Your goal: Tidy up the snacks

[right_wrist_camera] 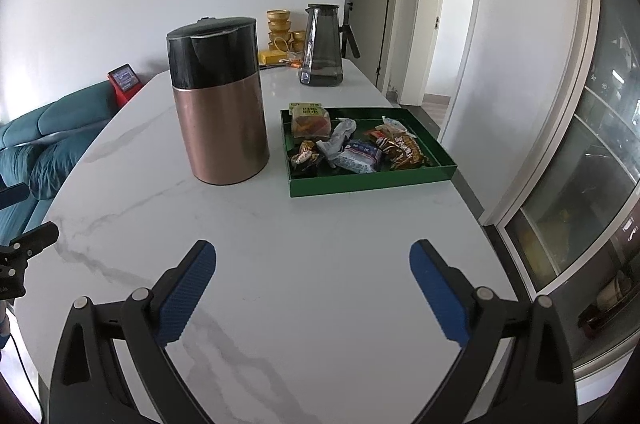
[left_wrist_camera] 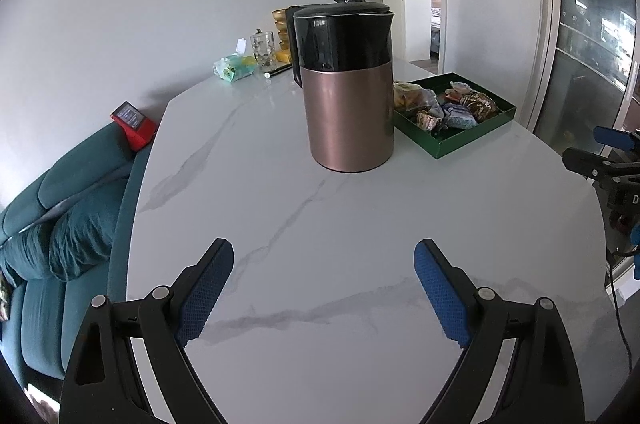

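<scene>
All the crinkly wrapped snacks [right_wrist_camera: 356,148] lay in the shallow green tray [right_wrist_camera: 372,181]; both tongs, left [left_wrist_camera: 324,288] and right [right_wrist_camera: 312,288], were spread and empty, so sorting looked finished

Kettle [left_wrist_camera: 347,92] hides tray's [left_wrist_camera: 472,140] left end.

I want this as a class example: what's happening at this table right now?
Nothing is being handled yet. A person holds the left gripper and the right gripper open above the marble table, both empty. The wrapped snacks lie loosely in the green tray, which sits just right of a copper kettle. A glass pitcher stands farther back.
</scene>
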